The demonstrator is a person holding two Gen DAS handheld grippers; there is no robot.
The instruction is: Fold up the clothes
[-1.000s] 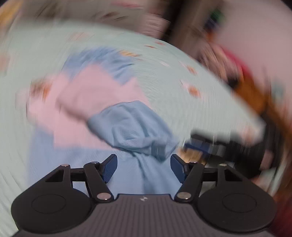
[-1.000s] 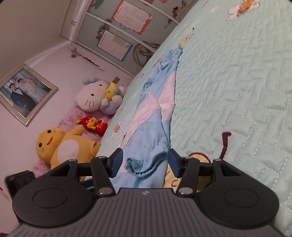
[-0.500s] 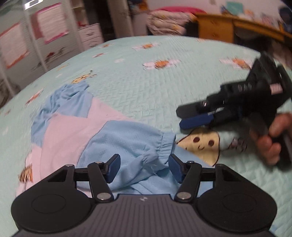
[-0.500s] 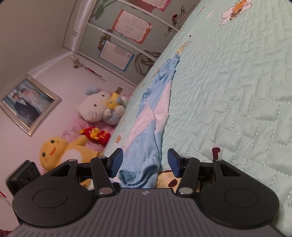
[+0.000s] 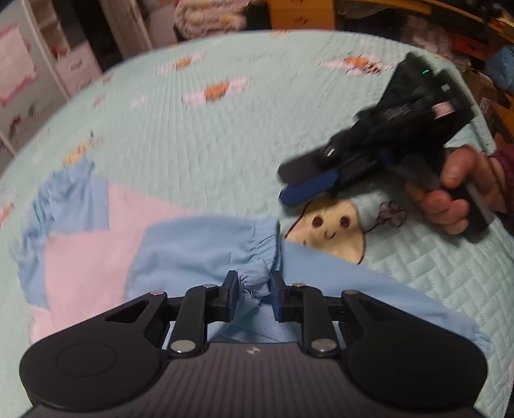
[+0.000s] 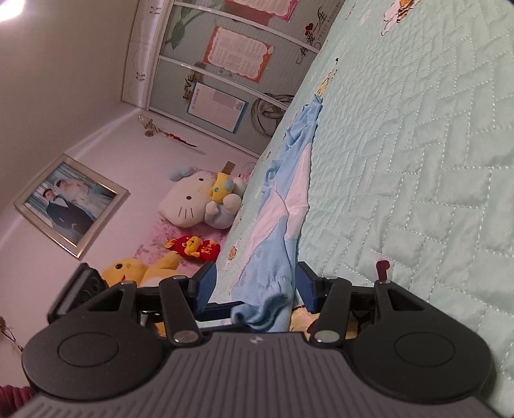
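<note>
A light blue and pale pink garment [image 5: 199, 244] lies spread on the mint quilted bedspread [image 5: 225, 144]. My left gripper [image 5: 254, 283] points down at the gathered blue sleeve cuff [image 5: 257, 276]. Its jaws are closing, with the bunched cuff between the pads and touching both. My right gripper [image 5: 298, 180], held in a hand [image 5: 456, 193], hovers low over the bed to the right of the cuff, open and holding nothing. In the right wrist view the garment [image 6: 279, 225] stretches away along the bed, and the cuff [image 6: 266, 308] sits just beyond my right gripper [image 6: 255, 276].
A cartoon print [image 5: 334, 228] on the bedspread lies under the right gripper. Plush toys [image 6: 196, 202] and a framed picture [image 6: 70, 202] stand at the head of the bed. A wardrobe [image 6: 225, 64] and wooden furniture [image 5: 302, 13] line the room's edges.
The left view rolled level and moved in on the sleeve cuff, and its jaws narrowed around the cuff. The right gripper sank slightly toward the bed, jaws unchanged.
</note>
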